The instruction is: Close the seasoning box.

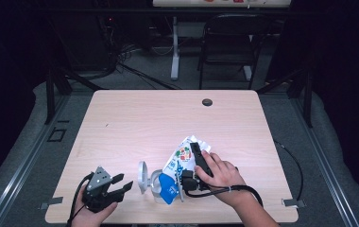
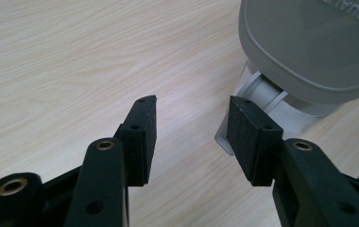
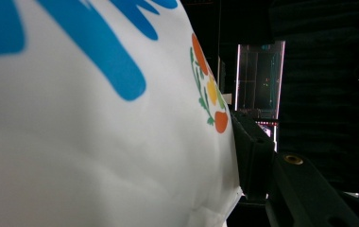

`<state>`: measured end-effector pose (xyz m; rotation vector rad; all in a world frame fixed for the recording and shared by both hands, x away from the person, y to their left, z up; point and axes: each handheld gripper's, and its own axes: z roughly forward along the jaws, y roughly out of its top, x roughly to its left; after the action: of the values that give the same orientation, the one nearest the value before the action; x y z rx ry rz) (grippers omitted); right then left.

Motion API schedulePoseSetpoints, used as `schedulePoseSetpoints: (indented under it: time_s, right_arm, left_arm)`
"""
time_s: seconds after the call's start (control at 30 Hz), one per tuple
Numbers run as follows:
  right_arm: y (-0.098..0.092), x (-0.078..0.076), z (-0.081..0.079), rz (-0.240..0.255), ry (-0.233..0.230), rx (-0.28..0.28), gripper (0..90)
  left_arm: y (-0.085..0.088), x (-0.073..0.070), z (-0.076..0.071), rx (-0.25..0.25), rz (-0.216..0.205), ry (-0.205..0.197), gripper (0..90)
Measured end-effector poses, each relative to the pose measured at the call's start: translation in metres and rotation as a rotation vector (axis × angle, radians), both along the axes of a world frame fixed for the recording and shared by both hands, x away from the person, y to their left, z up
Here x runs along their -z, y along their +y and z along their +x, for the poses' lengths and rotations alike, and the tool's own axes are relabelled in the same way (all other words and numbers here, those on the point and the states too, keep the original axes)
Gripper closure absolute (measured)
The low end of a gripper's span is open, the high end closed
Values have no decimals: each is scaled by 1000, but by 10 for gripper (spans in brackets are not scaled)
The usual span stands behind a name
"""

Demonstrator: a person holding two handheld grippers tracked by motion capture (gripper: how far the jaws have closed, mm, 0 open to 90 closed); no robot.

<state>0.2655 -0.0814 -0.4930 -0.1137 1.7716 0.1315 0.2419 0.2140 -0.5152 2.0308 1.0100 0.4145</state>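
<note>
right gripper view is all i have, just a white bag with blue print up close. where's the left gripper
Observer: The left gripper is at the near left of the table, next to a grey lid.
Operator: are its jaws on that lid
Observer: No, they stand open over bare wood; the lid is just past the right pad.
Operator: what's the lid joined to
Observer: A white neck piece, right beside the blue end of the bag.

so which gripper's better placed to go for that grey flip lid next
Left. The left gripper sits open beside the grey lid, one pad nearly at its hinge. The right gripper is already clamped on the white pouch.
</note>
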Motion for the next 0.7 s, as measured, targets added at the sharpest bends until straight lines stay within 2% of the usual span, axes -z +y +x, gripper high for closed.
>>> schedulePoseSetpoints:
  time_s: [0.1,0.7]
  right_arm:
    - [0,2,1,14,4,-16,616]
    - [1,1,0,7,-2,-19,631]
  left_arm:
    - [0,0,0,-1,-1,0,541]
    - [0,0,0,1,0,-2,541]
